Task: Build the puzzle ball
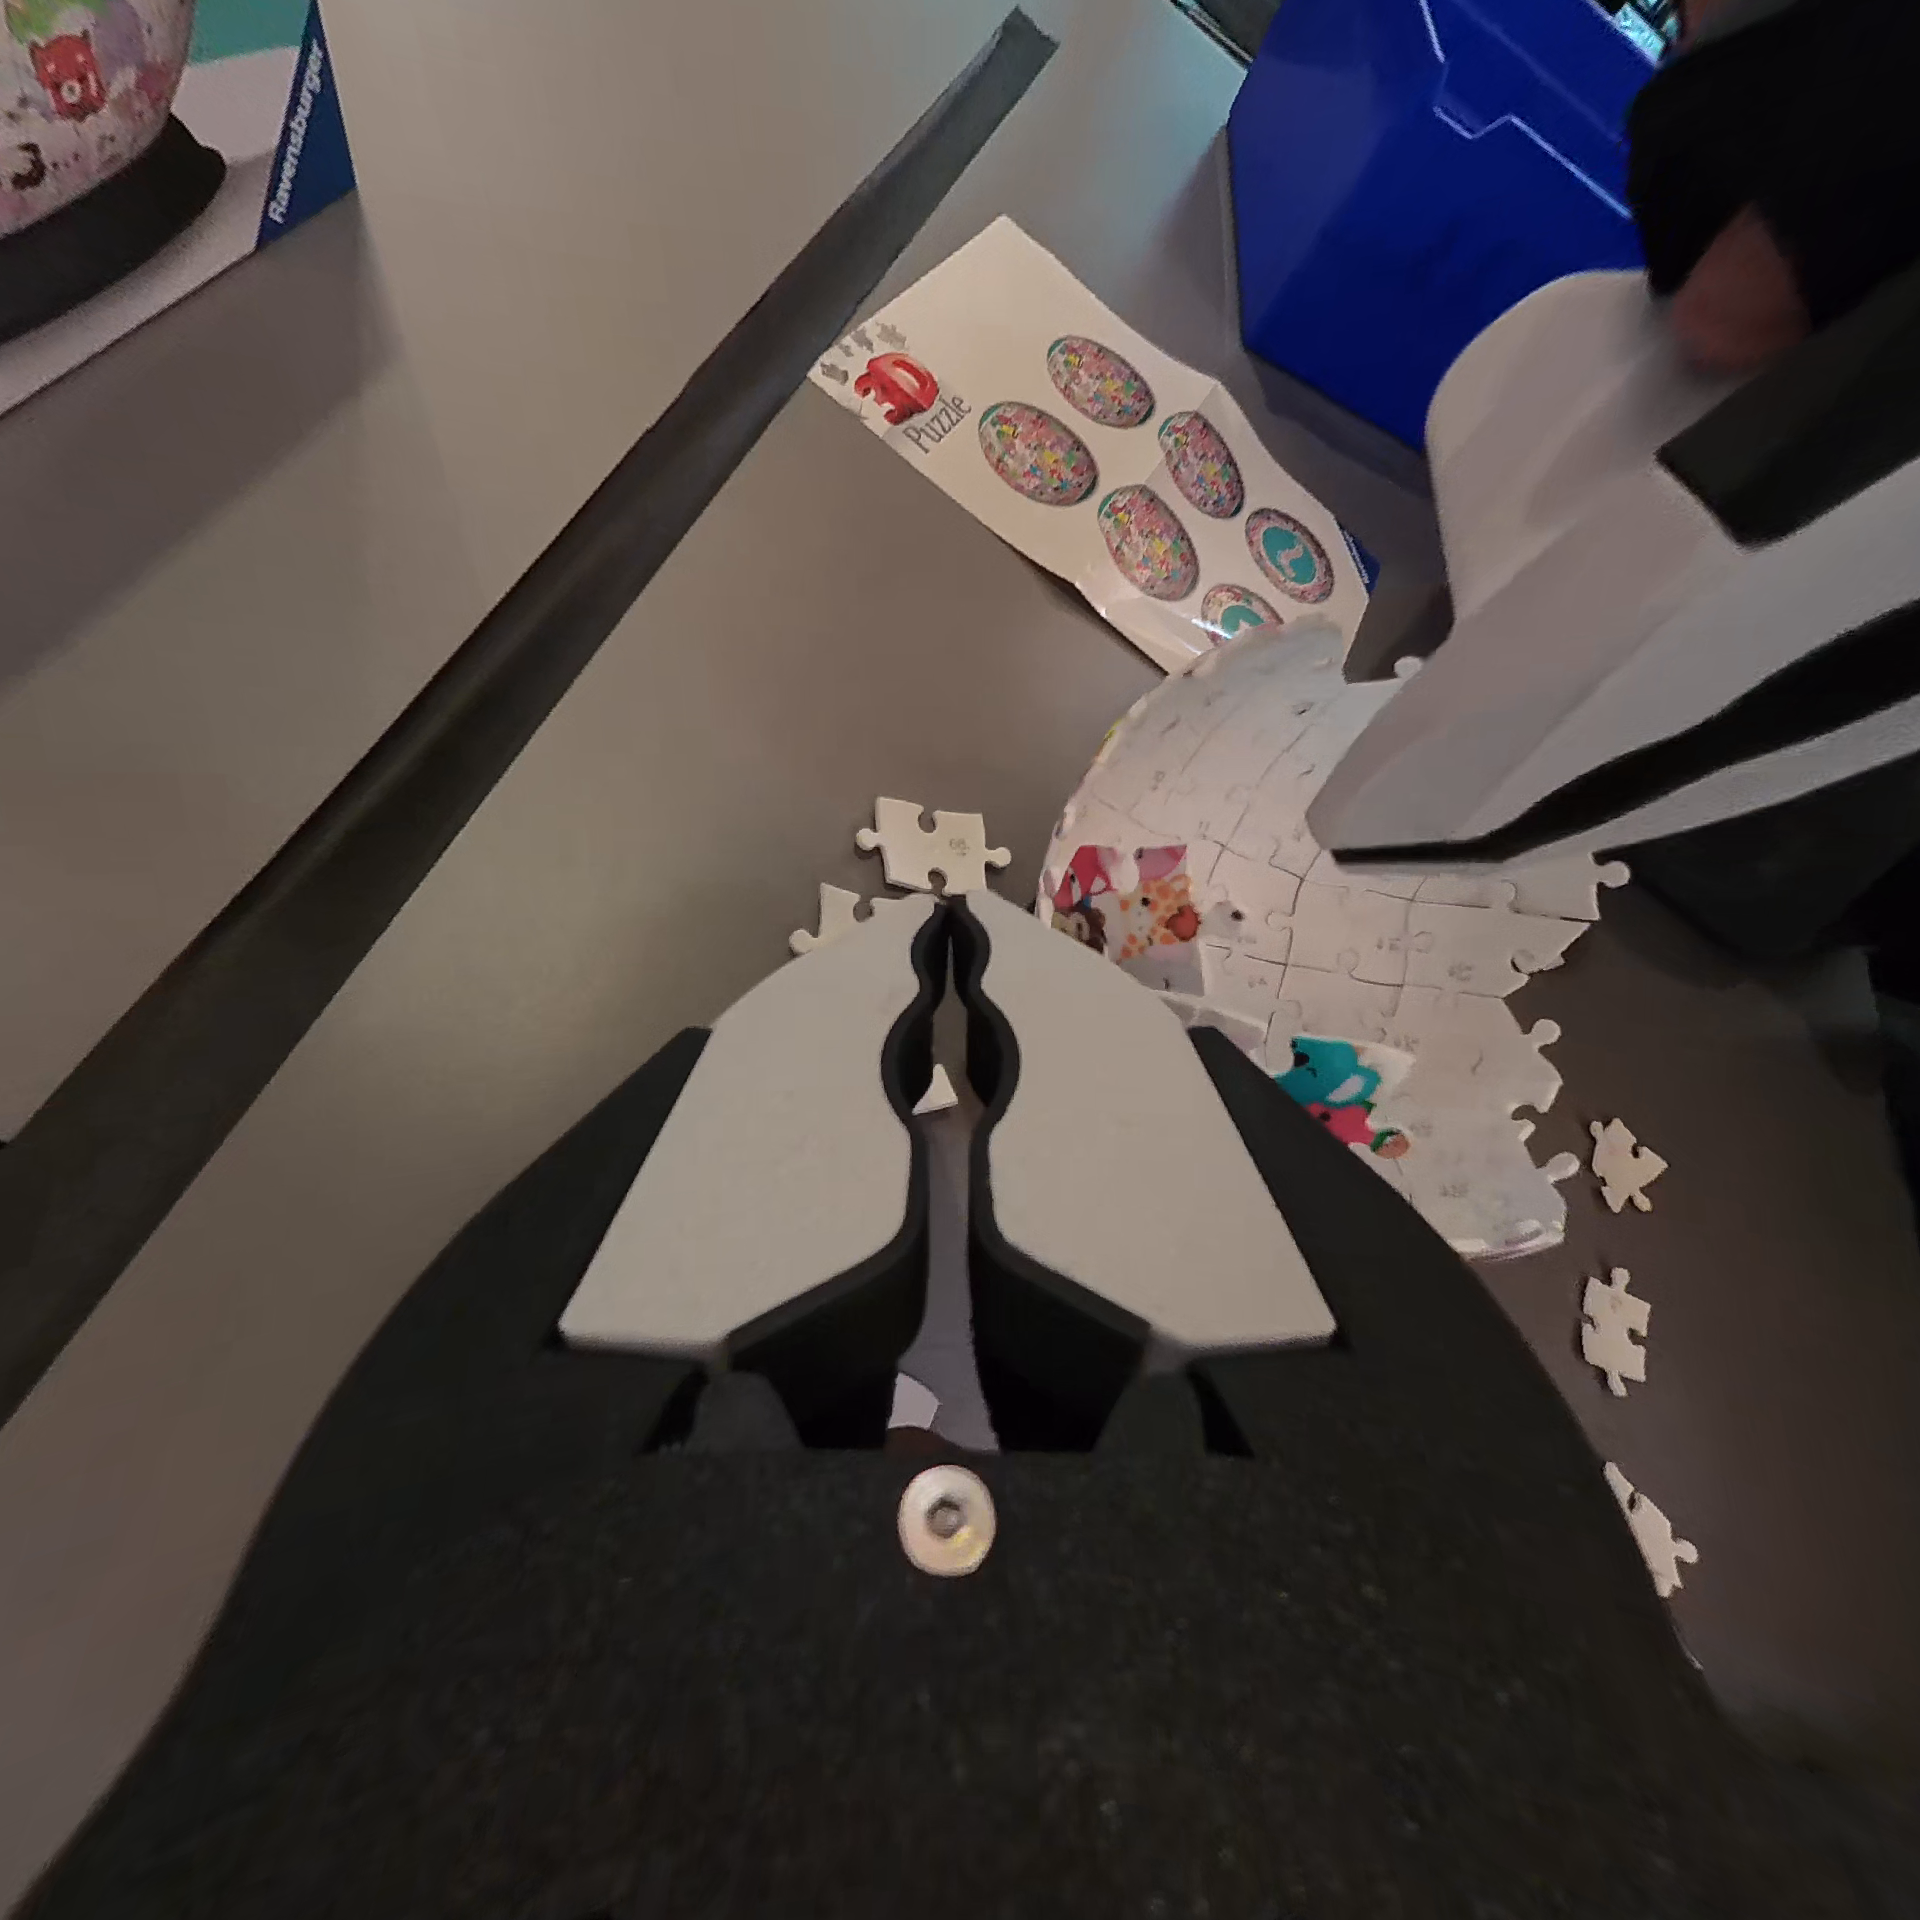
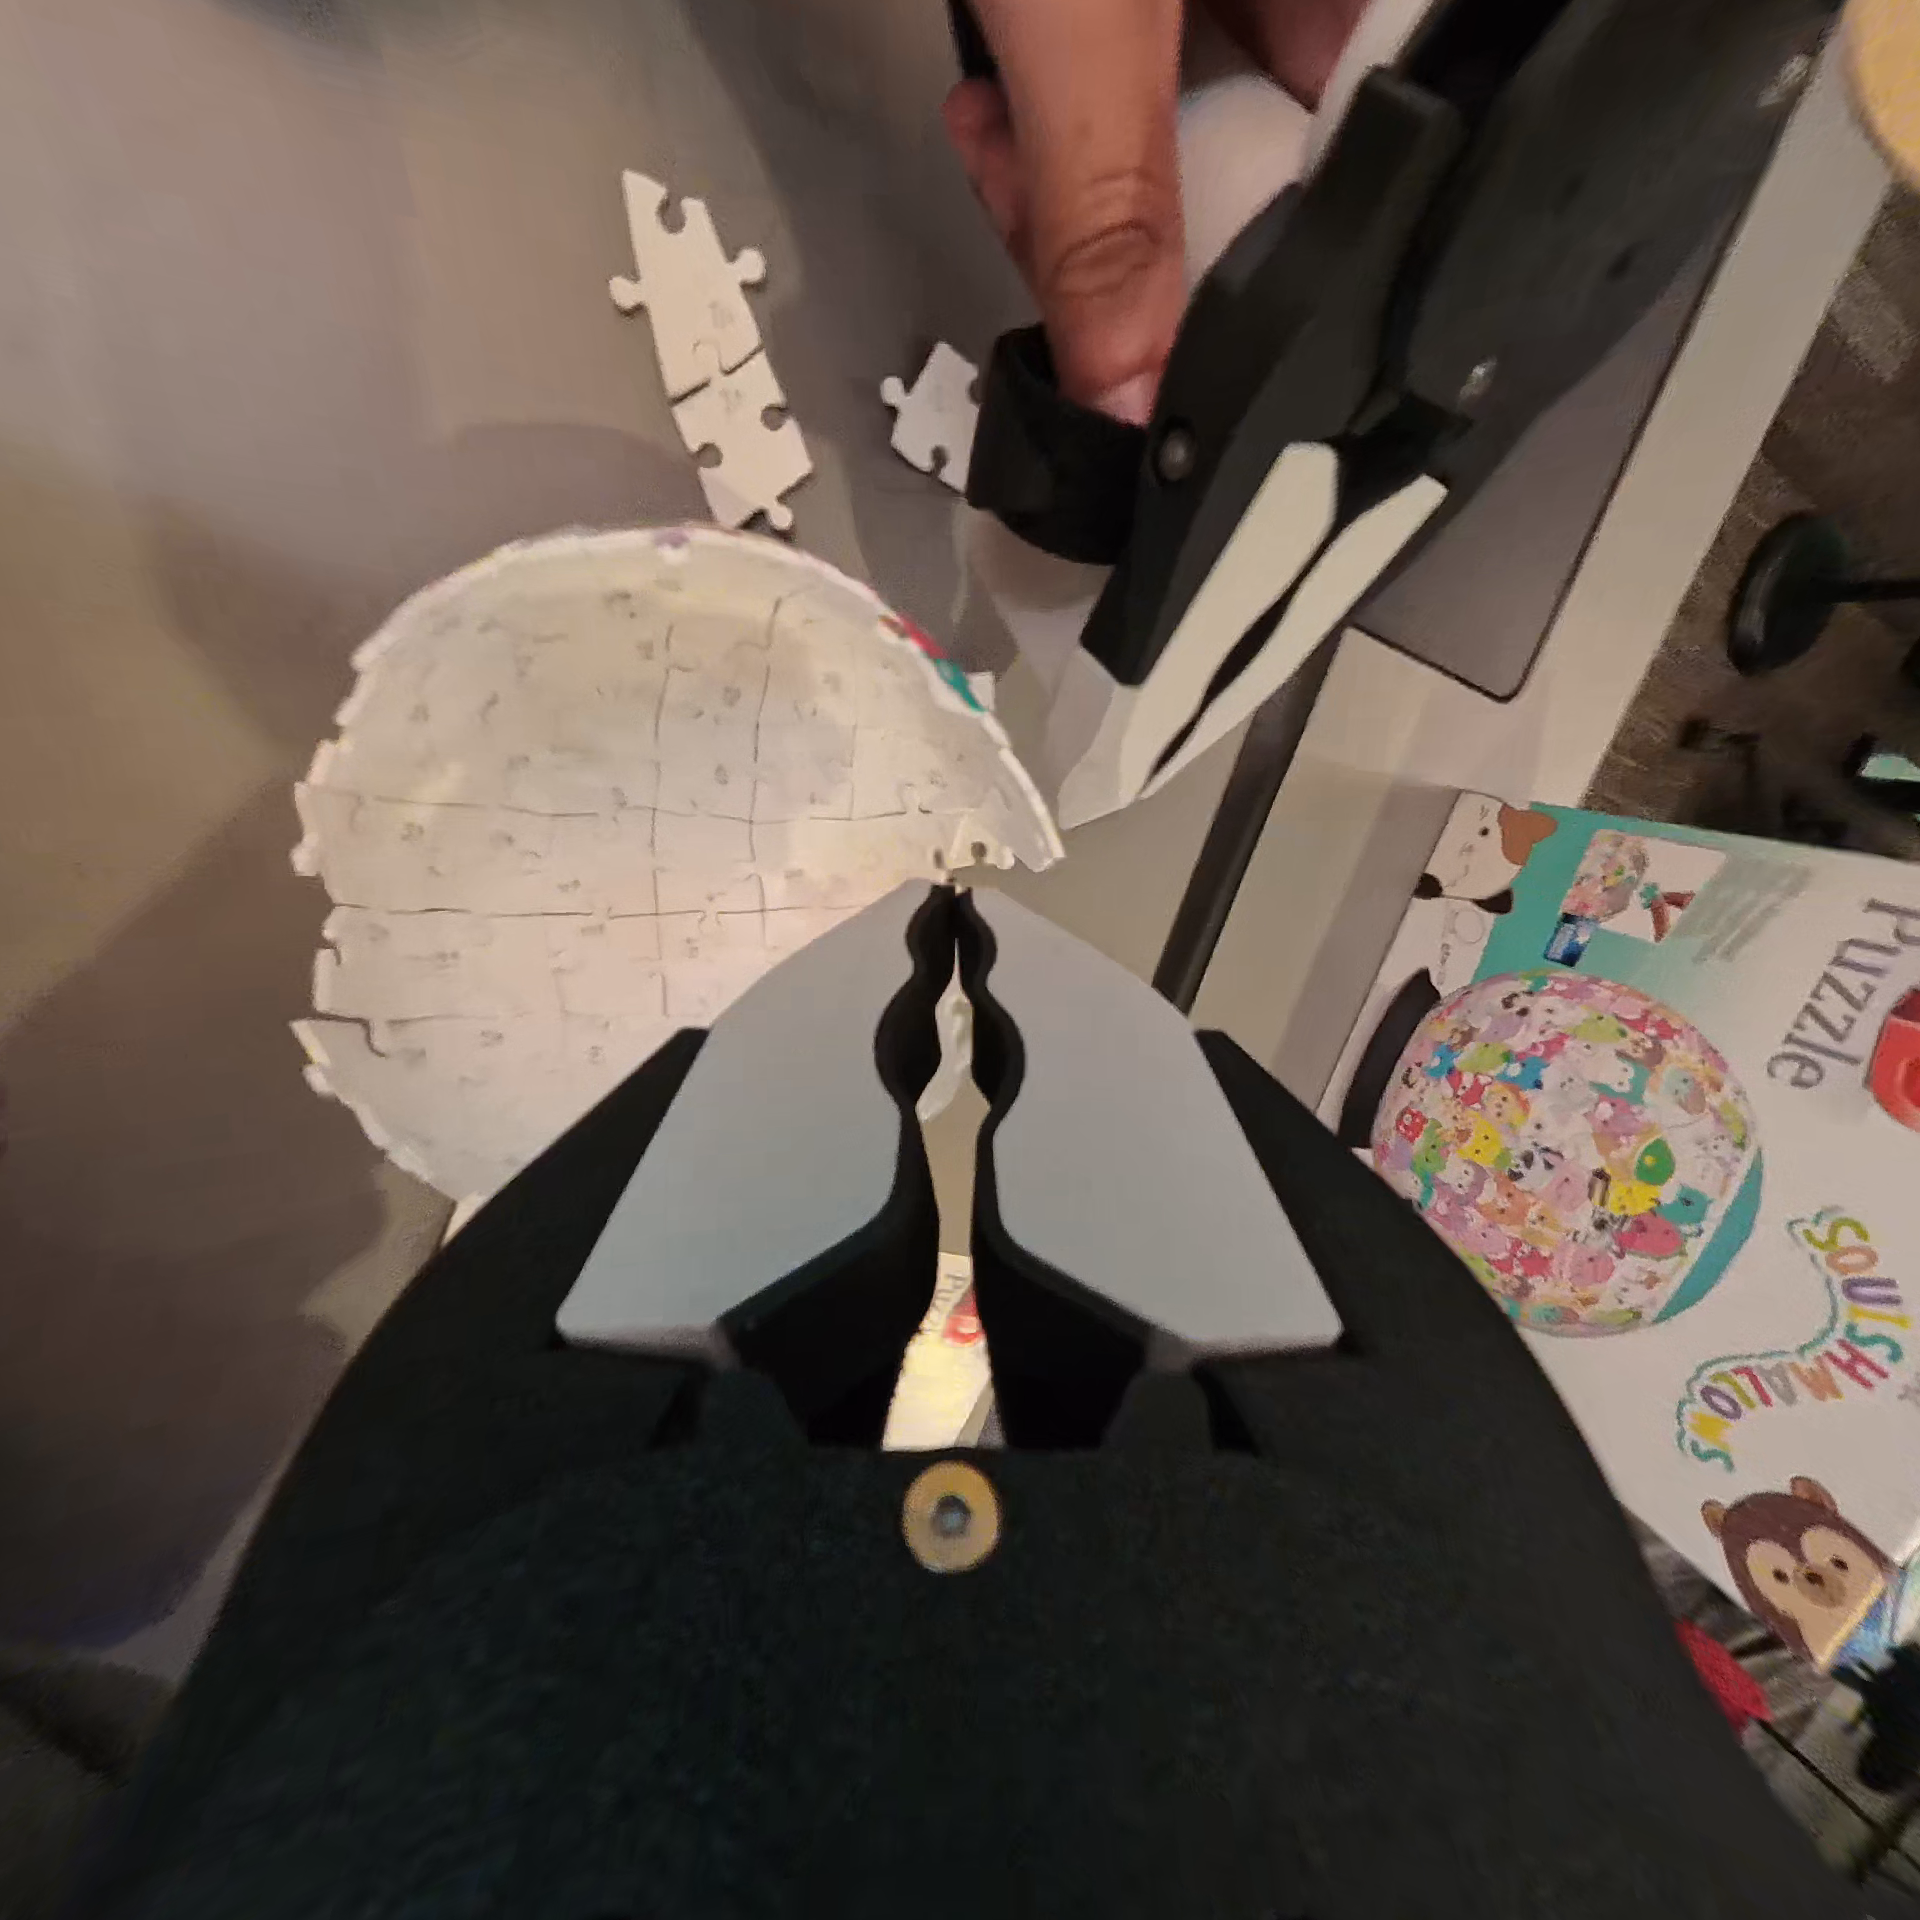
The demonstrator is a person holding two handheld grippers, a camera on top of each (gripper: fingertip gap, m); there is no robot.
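Roughly by size, big to small:
Bench (image 1: 582, 790): grey top, carries all items; dark strip (image 1: 623, 582) runs diagonally across it in left wrist view.
Puzzle box (image 2: 1704, 1143): white/teal w/ printed ball pic, lies flat to the right in right wrist view; corner also seen top left (image 1: 156, 156) in left wrist view.
Blue box (image 1: 1423, 208): far side of bench, behind leaflet.
Puzzle ball (image 2: 644, 831): part-built curved shell, white inner side facing up, jagged open edge; printed outer side shows in patches (image 1: 1340, 977). Sits on bench betw. the two grippers.
Leaflet (image 1: 1101, 457): white sheet w/ ball pics, flat on bench, just behind shell.
Left hand-held gripper (image 1: 951, 909): fingertips pressed together; can't tell if anything is pinched. Tips just beside a joined pair of loose pcs (image 1: 935, 847). Seen from the other side (image 2: 1132, 769), held by a person's hand (image 2: 1091, 229).
Right hand-held gripper (image 2: 954, 894): tips closed right at shell rim, nipping a rim tab. Also visible (image 1: 1455, 821) over shell.
Loose pcs: joined strip (image 2: 717, 353) and single (image 2: 935, 416) beyond shell; three singles (image 1: 1621, 1330) on shell's right, all white side up.
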